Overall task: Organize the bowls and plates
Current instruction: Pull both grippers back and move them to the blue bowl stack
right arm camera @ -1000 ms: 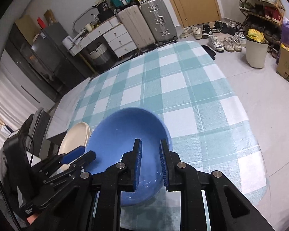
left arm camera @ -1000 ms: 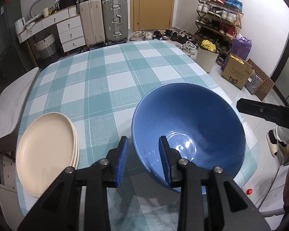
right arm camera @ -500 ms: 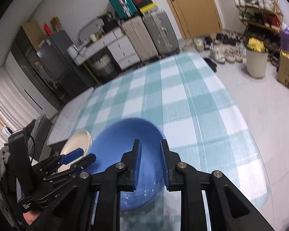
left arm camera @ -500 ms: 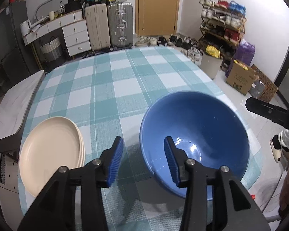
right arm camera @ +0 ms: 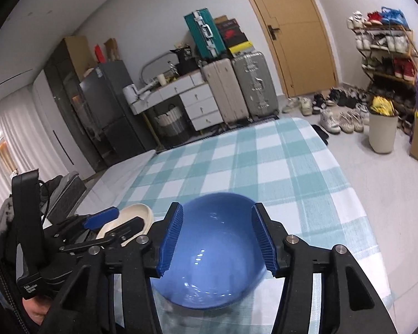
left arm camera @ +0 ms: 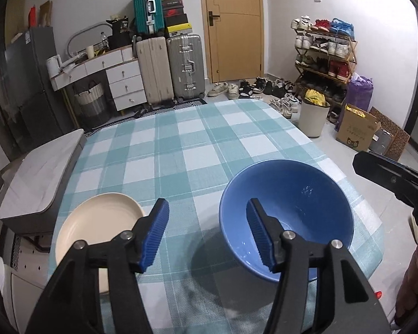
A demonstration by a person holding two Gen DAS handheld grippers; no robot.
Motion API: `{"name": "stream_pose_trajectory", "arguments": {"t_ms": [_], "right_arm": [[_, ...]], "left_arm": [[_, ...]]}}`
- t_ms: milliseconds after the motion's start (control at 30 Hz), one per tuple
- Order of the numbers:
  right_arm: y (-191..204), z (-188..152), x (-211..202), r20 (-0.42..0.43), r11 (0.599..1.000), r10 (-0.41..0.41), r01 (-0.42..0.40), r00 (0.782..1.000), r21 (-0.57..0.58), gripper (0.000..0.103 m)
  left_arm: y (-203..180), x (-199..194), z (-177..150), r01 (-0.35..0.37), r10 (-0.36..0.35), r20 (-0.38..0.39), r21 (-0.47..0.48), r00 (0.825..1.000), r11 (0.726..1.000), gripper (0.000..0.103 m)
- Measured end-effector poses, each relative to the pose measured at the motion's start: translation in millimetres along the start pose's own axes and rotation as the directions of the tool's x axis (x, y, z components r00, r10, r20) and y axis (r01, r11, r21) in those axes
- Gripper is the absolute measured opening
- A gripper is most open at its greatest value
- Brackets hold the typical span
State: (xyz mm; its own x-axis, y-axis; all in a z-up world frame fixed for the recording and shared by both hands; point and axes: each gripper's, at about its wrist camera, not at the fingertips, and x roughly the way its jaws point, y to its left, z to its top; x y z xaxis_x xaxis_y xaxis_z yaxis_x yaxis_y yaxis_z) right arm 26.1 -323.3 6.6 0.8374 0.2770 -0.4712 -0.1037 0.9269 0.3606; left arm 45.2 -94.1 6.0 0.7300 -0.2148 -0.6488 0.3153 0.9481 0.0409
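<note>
bowl (left arm camera: 306,194): glossy blue glaze | plates (left arm camera: 97,222): matt cream | tablecloth (left arm camera: 197,150): woven checked cloth

The room was evenly lit from overhead, moderately bright. The blue bowl (left arm camera: 287,217) threw a soft dark shadow onto the tabletop (left arm camera: 197,150) at its near left and carried small glints of glare inside. Fisheye distortion bent the walls, and dark vignetting filled the corners. The right wrist view was smeared by motion blur, the bowl's edges soft.
</note>
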Motion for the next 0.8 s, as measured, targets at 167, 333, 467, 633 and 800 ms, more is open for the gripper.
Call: {"name": "stream_pose_trajectory", "arguments": {"t_ms": [167,333,467,633,800], "right_arm": [[18,-6,-15,0.075,0.997,-0.012,0.017,0.997,-0.071,0.081],[34,-10,-27,0.108,0.994,0.002,0.010,0.994,-0.113,0.089],[41,-13,-30,0.104,0.993,0.011,0.001,0.995,-0.119,0.092],[49,-18,-34,0.101,0.990,0.014,0.000,0.995,-0.141,0.093],[47,-18,-39,0.106,0.992,0.004,0.009,0.994,-0.126,0.093]], "left_arm": [[12,-14,-3,-0.026,0.027,0.029,-0.055,0.999,0.998,0.059],[21,-29,-10,-0.038,0.043,0.067,-0.075,0.997,0.996,0.060],[25,-41,-16,-0.064,0.072,0.106,-0.080,0.992,0.995,0.103],[28,-61,-23,-0.129,0.140,0.212,-0.065,0.967,0.990,0.103],[36,-56,-23,-0.104,0.122,0.178,-0.109,0.976,0.989,0.103]]}}
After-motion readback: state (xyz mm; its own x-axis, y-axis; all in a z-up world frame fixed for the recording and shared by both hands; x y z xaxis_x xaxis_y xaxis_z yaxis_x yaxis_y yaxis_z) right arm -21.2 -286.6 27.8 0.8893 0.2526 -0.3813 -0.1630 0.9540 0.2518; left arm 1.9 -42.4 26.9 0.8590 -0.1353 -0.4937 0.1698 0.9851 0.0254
